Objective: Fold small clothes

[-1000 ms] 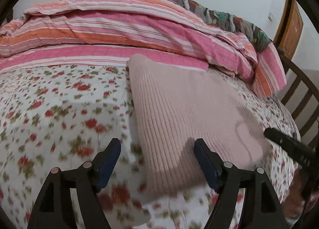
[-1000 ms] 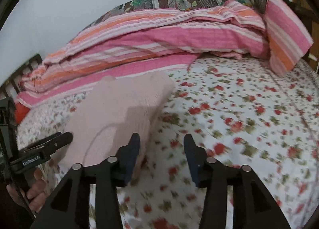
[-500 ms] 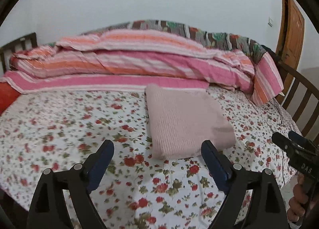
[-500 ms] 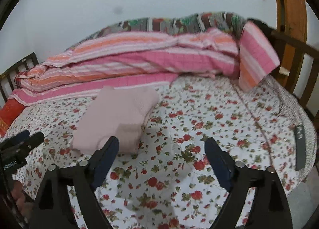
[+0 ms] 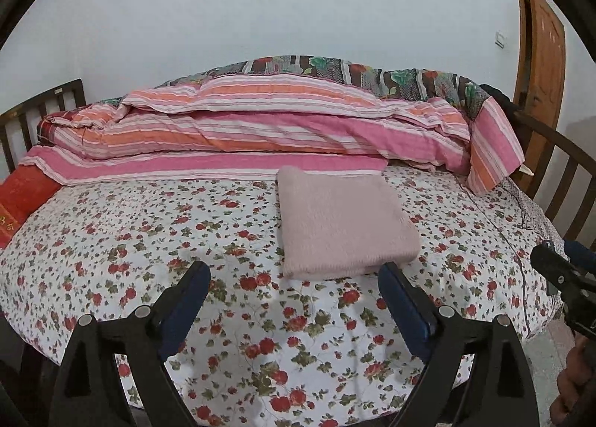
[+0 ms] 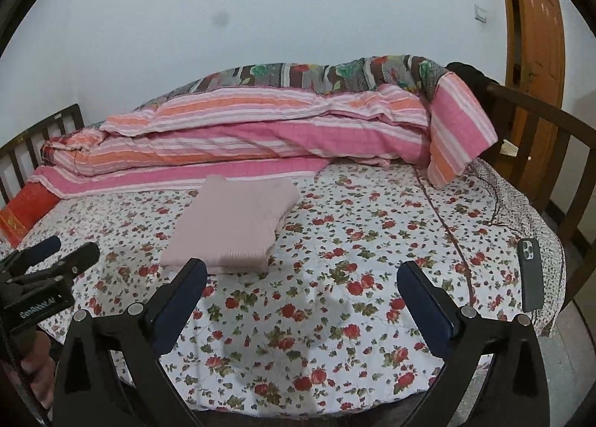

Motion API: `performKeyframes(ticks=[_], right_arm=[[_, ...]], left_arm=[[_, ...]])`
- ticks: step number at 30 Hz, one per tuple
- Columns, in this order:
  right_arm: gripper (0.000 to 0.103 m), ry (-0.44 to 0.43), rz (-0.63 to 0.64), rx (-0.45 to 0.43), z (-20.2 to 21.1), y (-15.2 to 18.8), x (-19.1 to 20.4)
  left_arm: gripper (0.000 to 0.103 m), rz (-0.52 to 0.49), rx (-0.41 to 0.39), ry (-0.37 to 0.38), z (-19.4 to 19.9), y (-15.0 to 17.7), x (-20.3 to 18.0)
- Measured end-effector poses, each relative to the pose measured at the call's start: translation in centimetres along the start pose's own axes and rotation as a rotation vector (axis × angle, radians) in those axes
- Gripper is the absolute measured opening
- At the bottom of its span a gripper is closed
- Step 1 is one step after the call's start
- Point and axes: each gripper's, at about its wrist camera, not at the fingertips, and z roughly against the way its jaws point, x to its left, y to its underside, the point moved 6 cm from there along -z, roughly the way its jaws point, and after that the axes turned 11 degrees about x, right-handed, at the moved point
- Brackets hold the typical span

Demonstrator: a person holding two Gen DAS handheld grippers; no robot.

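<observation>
Where the floral bedsheet [image 5: 130, 241] meets the heaped striped quilt [image 5: 260, 121], a pink knitted garment [image 5: 342, 222] lies folded into a neat rectangle, its far edge just beside the quilt's lower pink band and its near edge facing both tools. The left gripper [image 5: 294, 296] hangs over the sheet in front of that near edge, fingers spread wide and holding nothing, with the right-hand finger [image 5: 406, 304] lined up near the garment's near right corner but not touching it. The right gripper [image 6: 301, 296] is likewise splayed apart and empty, well clear of the cloth; from its view the garment [image 6: 234, 226] sits ahead and to the left, just beyond its left finger [image 6: 178, 304]. A dark phone [image 6: 530, 274] lies on the sheet near the bed's right edge, close to the wooden bed rail [image 6: 558, 151].
</observation>
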Motion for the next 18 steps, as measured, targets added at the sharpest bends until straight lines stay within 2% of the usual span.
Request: performKeyframes(ticks=[18], right_arm=[[0.1,-0.008,-0.005,-0.004,0.41,0.21,-0.24]], left_arm=[[0.091,-0.009,-0.013,-0.005,0.63,0.22,-0.41]])
